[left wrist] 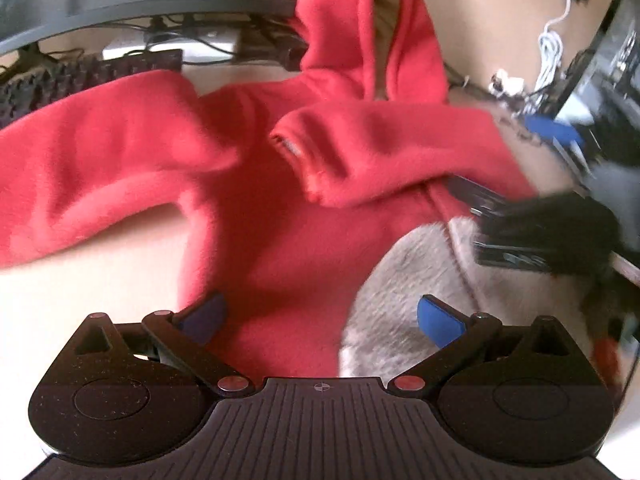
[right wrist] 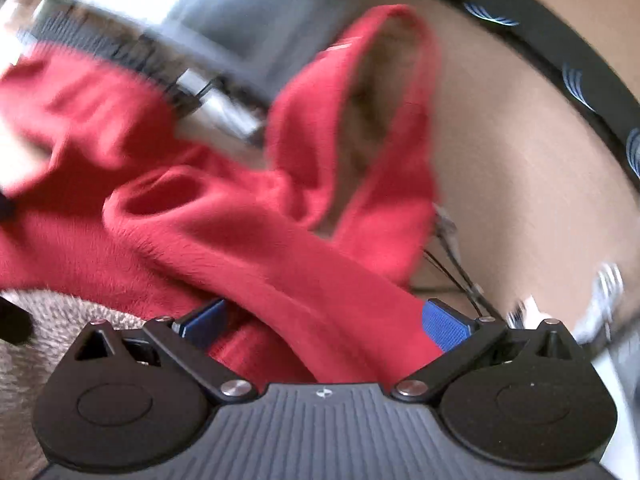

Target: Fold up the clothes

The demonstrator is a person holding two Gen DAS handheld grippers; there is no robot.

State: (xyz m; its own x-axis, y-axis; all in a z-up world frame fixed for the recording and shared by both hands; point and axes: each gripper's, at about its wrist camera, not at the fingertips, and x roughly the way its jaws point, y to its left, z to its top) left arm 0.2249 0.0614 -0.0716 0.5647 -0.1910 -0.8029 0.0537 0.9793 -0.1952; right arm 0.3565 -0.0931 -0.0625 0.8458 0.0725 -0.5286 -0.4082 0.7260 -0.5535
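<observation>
A red hoodie (left wrist: 260, 184) with pale grey fleece lining (left wrist: 400, 280) lies crumpled on the beige table (left wrist: 80, 300). Its hood (left wrist: 376, 32) stands up at the back and one sleeve cuff (left wrist: 296, 148) folds across the middle. My left gripper (left wrist: 322, 318) is open wide just above the hem, where red cloth meets the lining. The right gripper's black body (left wrist: 552, 232) is blurred at the hoodie's right edge. In the right wrist view my right gripper (right wrist: 326, 322) is open, with a thick red fold (right wrist: 304, 280) lying loose between its fingers; the hood (right wrist: 360, 120) is beyond.
A black keyboard (left wrist: 60, 84) and a grey monitor stand (left wrist: 120, 0) sit behind the hoodie at the left, with dark cables. White cables (left wrist: 552, 40) and dark equipment (left wrist: 608, 60) crowd the right. A black strip (right wrist: 560, 64) edges the table's far right.
</observation>
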